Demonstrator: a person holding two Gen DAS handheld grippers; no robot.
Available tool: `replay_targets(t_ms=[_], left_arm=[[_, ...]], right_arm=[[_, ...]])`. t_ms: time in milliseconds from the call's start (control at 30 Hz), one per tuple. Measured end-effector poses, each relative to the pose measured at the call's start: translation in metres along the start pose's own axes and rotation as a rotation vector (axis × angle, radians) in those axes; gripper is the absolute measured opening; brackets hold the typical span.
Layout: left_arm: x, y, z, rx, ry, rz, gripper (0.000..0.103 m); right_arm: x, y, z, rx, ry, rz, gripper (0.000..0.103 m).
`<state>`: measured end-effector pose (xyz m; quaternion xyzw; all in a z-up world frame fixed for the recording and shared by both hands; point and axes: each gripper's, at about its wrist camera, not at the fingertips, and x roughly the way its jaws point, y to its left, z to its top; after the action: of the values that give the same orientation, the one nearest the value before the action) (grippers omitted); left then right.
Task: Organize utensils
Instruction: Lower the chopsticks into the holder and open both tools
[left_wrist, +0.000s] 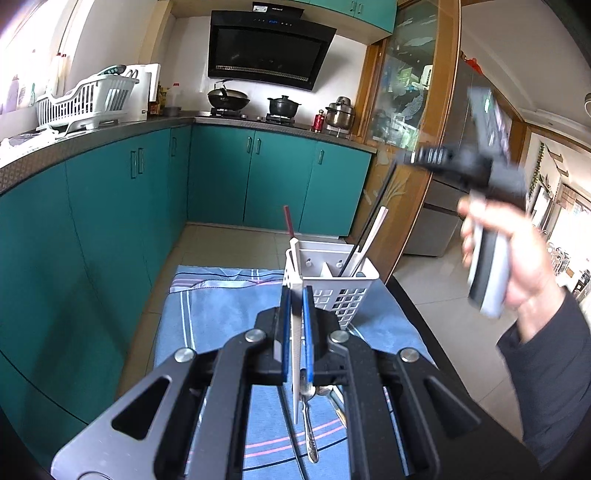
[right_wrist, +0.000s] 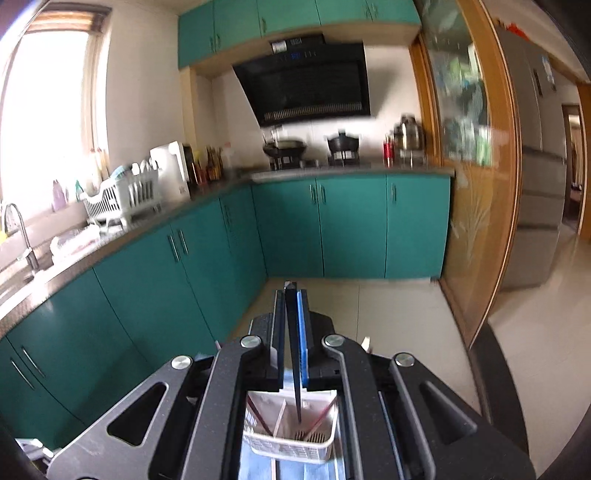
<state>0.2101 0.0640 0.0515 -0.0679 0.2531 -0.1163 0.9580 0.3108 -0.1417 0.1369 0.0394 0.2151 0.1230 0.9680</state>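
Black chopstick (right_wrist: 294, 354) is clamped in the right gripper (right_wrist: 291, 295), hanging tip-down directly above the white basket (right_wrist: 288, 448); a white chopstick (left_wrist: 295, 354) is pinched upright in the left gripper (left_wrist: 295, 295)

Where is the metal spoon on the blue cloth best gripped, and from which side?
Probably the slim handle of the spoon, about mid-length, coming from above and pinching across its width. It lies flat on the blue cloth, so only the top is free. The bowl is wider, and other utensils lie close on its right.
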Motion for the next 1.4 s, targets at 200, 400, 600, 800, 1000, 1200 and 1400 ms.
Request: replay_targets(t_ms=[200,400,600,800,1000,1200,1400], left_arm=[[0.003,0.002,0.0,-0.006,0.005,0.011,0.006],[0.01,-0.004,-0.004,0.004,0.015,0.018,0.006],[0.017,-0.014,-0.008,0.017,0.013,0.037,0.006],[0.014,-0.029,-0.005,0.042,-0.007,0.05,0.006],[0.026,-0.052,0.027,0.051,0.009,0.039,0.006],[0.029,-0.079,0.105,0.074,-0.055,0.029,0.006],[0.04,-0.084,0.177,0.04,-0.129,0.073,0.006]], right_arm=[[0.019,-0.03,-0.051,0.098,0.074,0.009,0.046],[-0.051,-0.047,-0.111,0.15,-0.11,-0.005,0.069],[-0.097,-0.048,-0.22,0.17,-0.196,-0.069,0.078],[-0.084,-0.032,-0.224,0.038,-0.105,-0.054,0.078],[-0.066,-0.041,-0.228,0.039,0.005,-0.04,0.078],[-0.067,-0.057,-0.236,0.063,0.034,-0.032,0.078],[-0.06,-0.068,-0.237,0.094,0.064,-0.022,0.078]])
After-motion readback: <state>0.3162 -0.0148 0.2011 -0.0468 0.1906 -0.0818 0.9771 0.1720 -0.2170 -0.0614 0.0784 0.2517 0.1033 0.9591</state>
